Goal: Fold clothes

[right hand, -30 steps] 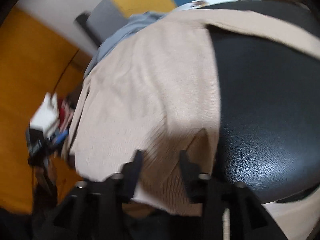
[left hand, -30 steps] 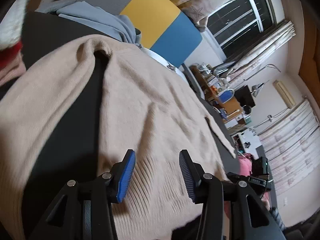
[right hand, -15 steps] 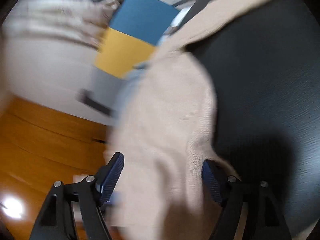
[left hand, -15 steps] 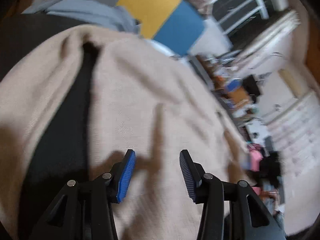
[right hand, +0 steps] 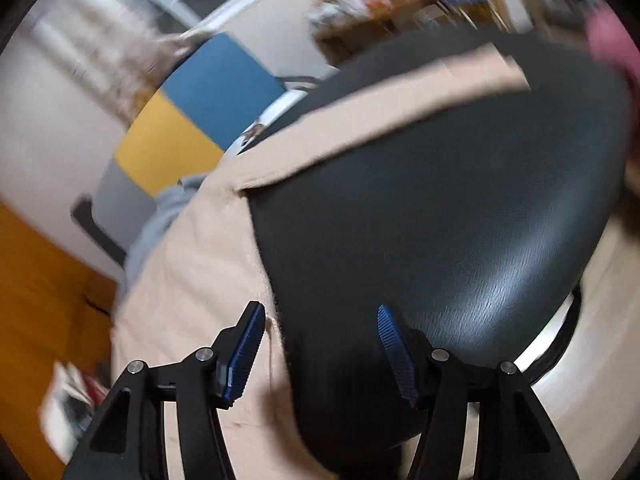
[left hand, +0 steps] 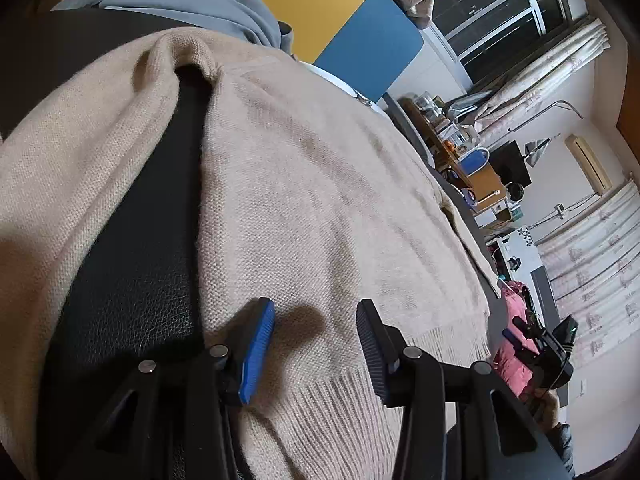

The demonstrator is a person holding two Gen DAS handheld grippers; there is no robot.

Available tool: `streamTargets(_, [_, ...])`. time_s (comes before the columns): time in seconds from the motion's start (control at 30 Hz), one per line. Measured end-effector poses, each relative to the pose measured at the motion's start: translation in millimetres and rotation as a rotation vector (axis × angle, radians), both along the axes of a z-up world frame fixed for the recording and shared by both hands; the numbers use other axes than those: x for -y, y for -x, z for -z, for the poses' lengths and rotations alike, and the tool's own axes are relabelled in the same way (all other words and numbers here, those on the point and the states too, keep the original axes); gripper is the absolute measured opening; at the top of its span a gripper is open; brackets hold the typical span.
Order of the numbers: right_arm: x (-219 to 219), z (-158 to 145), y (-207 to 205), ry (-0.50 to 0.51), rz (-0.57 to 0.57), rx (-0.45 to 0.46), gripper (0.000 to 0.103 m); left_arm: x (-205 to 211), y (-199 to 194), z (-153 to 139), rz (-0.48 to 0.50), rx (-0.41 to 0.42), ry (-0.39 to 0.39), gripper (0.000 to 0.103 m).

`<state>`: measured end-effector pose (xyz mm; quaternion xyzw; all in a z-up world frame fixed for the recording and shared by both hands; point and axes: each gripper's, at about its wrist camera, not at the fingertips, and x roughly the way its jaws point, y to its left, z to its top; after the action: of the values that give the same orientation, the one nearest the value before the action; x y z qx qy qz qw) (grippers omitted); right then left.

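My left gripper [left hand: 316, 340] gapes, released, over the ribbed hem of the beige sweater [left hand: 320, 200], which spreads ahead across the black cushion [left hand: 132, 280]. My right gripper [right hand: 320, 344] hangs released too, sweater edge near its left finger.

- The left gripper [left hand: 316, 344] had black angular arms, silver round screws at the joints, and ribbed finger pads, one showing bright blue.
- The right gripper [right hand: 320, 354] matched: black cut-out frame, silver screws, dark blue ridged pads [right hand: 394, 354].
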<state>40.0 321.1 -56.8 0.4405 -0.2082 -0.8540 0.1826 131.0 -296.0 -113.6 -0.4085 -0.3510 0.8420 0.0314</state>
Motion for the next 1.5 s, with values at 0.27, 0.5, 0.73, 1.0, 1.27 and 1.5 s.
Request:
streamTargets(0.27, [64.2, 23.1, 40.2, -0.141, -0.214, -0.016, 0.076, -11.3, 4.3, -5.7, 0.053, 0.027, 0.141, 0.043])
streamTargets(0.5, [116.0, 37.8, 5.1, -0.634, -0.427, -0.142, 0.074, -29.4, -5.2, -10.3, 0.163, 0.082, 0.391, 0.042])
streamTargets(0.73, [102.6, 30.5, -15.0, -0.653, -0.541, 0.018, 0.079, -15.5, -23.8, -33.4, 0.132, 0.081, 0.346, 0.043])
streamTargets(1.0, [182.3, -27.9, 26.8, -0.475, -0.636, -0.223, 0.085, -0.1, 36.5, -55.2, 0.065, -0.07, 0.326, 0.046])
streamTargets(1.27, [245.7, 17.6, 74.6, -0.447, -0.621, -0.139, 0.087, -15.1, 69.8, -15.5, 0.102, 0.046, 0.44, 0.045])
streamTargets(1.5, [215.7, 35.3, 7.4, -0.427, -0.588, -0.226, 0.101, -18.7, 24.3, -5.5, 0.062, 0.026, 0.478, 0.047])
